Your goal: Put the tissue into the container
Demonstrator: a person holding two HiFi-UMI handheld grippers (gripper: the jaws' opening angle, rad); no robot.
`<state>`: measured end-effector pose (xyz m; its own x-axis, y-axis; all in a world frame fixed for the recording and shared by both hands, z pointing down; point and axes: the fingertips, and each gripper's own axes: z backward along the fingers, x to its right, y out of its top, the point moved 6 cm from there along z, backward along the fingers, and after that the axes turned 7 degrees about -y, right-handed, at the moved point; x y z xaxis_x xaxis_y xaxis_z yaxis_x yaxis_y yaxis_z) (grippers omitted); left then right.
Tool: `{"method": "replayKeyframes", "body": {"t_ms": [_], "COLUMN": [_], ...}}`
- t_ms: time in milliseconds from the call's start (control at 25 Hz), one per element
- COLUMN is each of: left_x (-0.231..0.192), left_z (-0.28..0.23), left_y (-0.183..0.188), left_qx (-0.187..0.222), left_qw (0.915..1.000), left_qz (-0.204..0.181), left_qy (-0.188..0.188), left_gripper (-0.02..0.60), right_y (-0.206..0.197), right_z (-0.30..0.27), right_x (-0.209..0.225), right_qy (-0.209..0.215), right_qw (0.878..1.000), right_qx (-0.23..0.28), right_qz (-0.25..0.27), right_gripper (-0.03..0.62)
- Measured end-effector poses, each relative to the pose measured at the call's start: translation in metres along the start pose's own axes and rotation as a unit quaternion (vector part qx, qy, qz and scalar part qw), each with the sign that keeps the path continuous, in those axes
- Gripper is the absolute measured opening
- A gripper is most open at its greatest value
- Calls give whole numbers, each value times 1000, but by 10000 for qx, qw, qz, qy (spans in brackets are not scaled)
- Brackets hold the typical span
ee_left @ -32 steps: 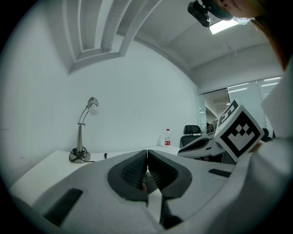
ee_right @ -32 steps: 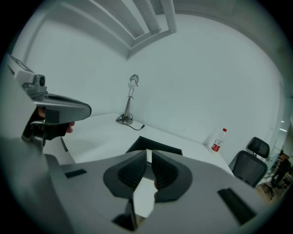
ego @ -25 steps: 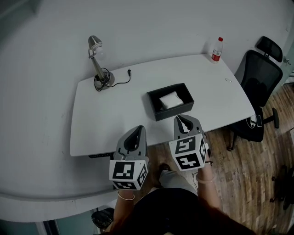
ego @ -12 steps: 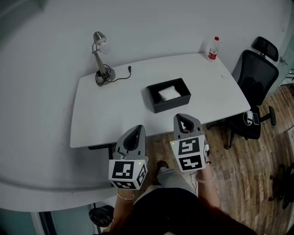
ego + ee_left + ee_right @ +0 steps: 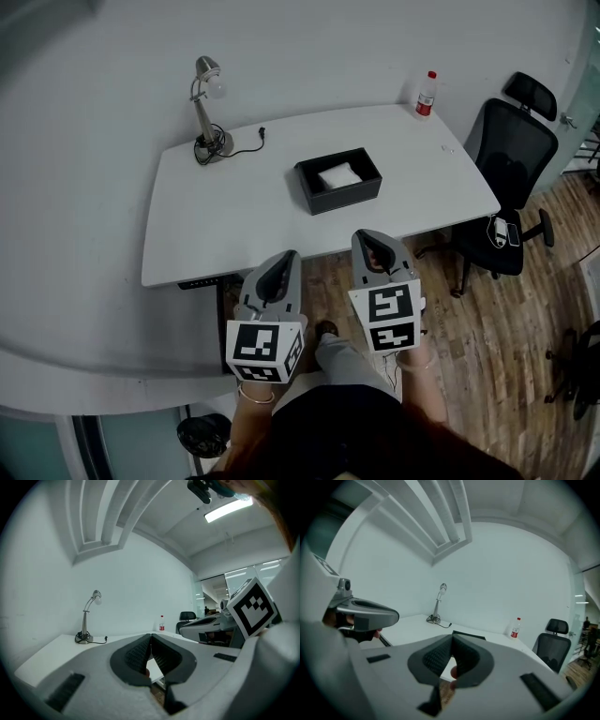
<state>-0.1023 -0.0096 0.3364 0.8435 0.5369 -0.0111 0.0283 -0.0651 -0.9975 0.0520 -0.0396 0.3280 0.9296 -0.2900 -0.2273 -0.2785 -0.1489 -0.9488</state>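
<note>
A white folded tissue (image 5: 338, 175) lies inside the black rectangular container (image 5: 337, 180), which sits on the white table (image 5: 234, 220) right of its middle. Both grippers are held off the table, over the wooden floor in front of its near edge. My left gripper (image 5: 274, 277) is shut, with its tips meeting and nothing between them. To its right, my right gripper (image 5: 373, 250) is also shut and empty. In the right gripper view the container (image 5: 468, 634) shows as a dark edge just beyond the jaw tips.
A desk lamp (image 5: 204, 108) with a coiled cord stands at the table's far left. A bottle with a red label (image 5: 425, 95) stands at the far right corner. A black office chair (image 5: 504, 178) is beside the table's right end.
The view has drawn back from the table, so table and container look smaller and farther. Both grippers stay shut and close together in front of me.
</note>
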Motion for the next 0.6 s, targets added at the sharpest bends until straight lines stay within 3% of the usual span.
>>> {"method": "replayKeyframes", "body": {"t_ms": [240,440,600], "left_x": [9,8,10], "left_z": [16,23,24], "left_y": [-1,0,-1], "left_qx": [78,97,116], "left_qw": [10000,9999,9999], "left_qz": [-33,-39,10], "left_qy": [0,103,83], "left_gripper": [28,28,28], "right_y": [-3,1,-1], "right_z": [28,45,53], "right_x": [-6,-6,-4], "right_qy": [-191,-17,-60], "right_qw": [9995,9972,9964], "right_qx": [258,492,552], "right_qz": [-76,-567,-640], "right_gripper": [20,20,20]}}
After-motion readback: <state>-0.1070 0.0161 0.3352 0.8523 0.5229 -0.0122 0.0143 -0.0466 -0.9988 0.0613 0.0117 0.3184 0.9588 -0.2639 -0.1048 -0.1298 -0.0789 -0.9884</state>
